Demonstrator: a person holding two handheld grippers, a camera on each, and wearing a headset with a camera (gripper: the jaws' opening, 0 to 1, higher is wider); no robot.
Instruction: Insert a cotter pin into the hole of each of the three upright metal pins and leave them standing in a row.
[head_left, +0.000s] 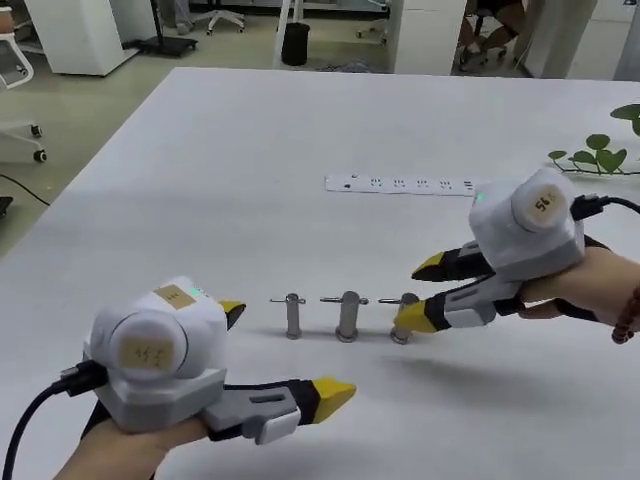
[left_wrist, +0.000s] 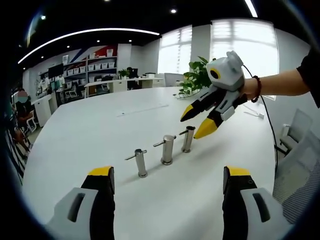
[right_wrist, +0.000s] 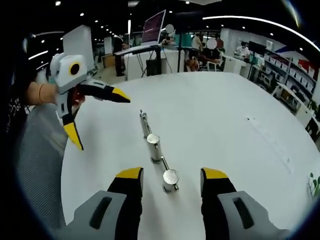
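The right gripper (head_left: 418, 293) is held spread astride the end metal pin (head_left: 403, 318), seemingly to true the row, while the left gripper (head_left: 288, 350) is held spread, clear.

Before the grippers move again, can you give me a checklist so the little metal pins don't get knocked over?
1. All three metal pins standing upright: ok.
2. Pins lined up in one row: ok.
3. A cotter pin sticking out near the top of each: ok. Pushed all the way through: cannot tell.
4. Right gripper with its fingers open: ok. Clear of the end pin: cannot tell, because one fingertip is right beside it.
5. Left gripper open and apart from the pins: ok.
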